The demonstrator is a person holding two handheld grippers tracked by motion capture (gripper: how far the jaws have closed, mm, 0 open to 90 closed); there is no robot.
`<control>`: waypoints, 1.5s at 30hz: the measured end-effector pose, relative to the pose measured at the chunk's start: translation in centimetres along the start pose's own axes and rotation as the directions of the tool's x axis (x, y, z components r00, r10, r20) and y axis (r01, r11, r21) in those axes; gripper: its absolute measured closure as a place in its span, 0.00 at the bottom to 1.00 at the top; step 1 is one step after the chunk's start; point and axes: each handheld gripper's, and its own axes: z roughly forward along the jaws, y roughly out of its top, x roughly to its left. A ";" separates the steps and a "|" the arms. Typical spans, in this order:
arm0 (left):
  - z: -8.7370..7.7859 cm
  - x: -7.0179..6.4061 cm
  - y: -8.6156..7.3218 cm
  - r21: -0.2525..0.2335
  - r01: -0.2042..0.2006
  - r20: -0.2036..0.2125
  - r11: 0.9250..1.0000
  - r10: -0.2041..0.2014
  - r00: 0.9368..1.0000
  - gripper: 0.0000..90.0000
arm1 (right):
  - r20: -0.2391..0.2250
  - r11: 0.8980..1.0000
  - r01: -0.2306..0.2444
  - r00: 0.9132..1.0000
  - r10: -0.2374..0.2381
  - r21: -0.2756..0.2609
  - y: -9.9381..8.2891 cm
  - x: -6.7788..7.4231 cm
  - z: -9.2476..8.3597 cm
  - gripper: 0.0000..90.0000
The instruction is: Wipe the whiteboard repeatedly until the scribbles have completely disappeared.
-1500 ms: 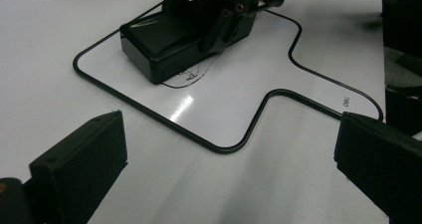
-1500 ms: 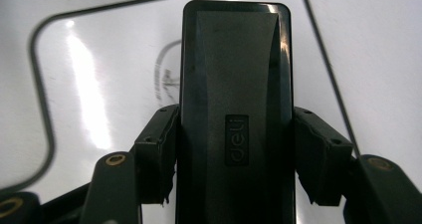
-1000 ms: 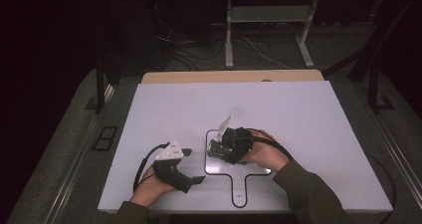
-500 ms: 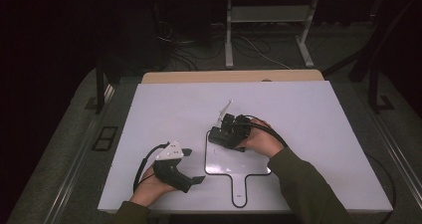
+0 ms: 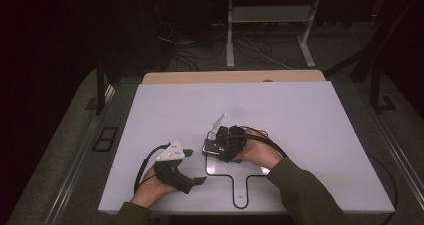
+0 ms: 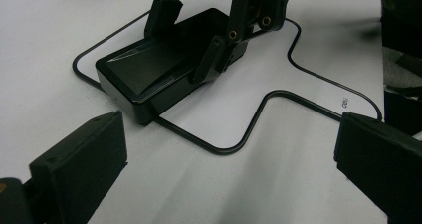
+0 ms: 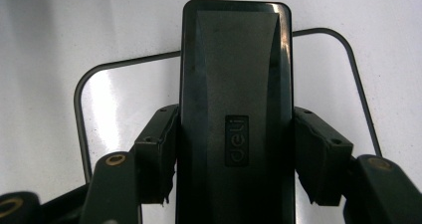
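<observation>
A black oblong device [image 7: 234, 84] marked "deli" lies on the white table inside a black drawn outline [image 7: 82, 99]. My right gripper [image 7: 234, 154] is shut on it, one pad [image 7: 159, 144] on each long side. In the high view that gripper [image 5: 222, 145] covers most of the device [image 5: 209, 148] at the upper left of the outline [image 5: 240, 177]. My left gripper [image 5: 195, 167] rests on the table left of it, open and holding nothing. In the left gripper view its jaws [image 6: 229, 174] stand wide apart, facing the device [image 6: 149, 74] and the right gripper [image 6: 184, 42].
The white tabletop [image 5: 300, 115] has a wooden strip [image 5: 230, 77] along its far edge. Beyond it, on the dark floor, are cables [image 5: 185, 42] and a metal stand [image 5: 270, 15]. A cable [image 5: 142, 167] loops from the left gripper.
The right gripper, still holding the device, moved away from the person and then came back, ending slightly further left. The left gripper stayed put.
</observation>
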 end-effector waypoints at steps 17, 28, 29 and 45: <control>-0.1 0.1 0.0 -0.002 -0.003 0.002 1.000 0.003 1.000 0.00 | 0.010 1.000 -0.027 1.000 0.027 0.005 1.0 -1.3 0.6 0.43; -0.1 0.2 0.0 0.000 -0.006 0.002 1.000 0.006 1.000 0.00 | 0.029 0.997 -0.079 0.996 0.079 0.002 1.3 -2.8 0.9 0.43; -0.1 0.2 -0.1 0.000 -0.004 0.002 1.000 0.004 1.000 0.00 | 0.029 0.997 -0.077 0.997 0.077 0.002 1.4 -2.9 1.0 0.43; -0.1 0.0 0.0 -0.001 -0.009 0.001 1.000 0.009 1.000 0.00 | 0.025 0.998 -0.068 0.997 0.067 0.008 1.4 -2.0 0.9 0.43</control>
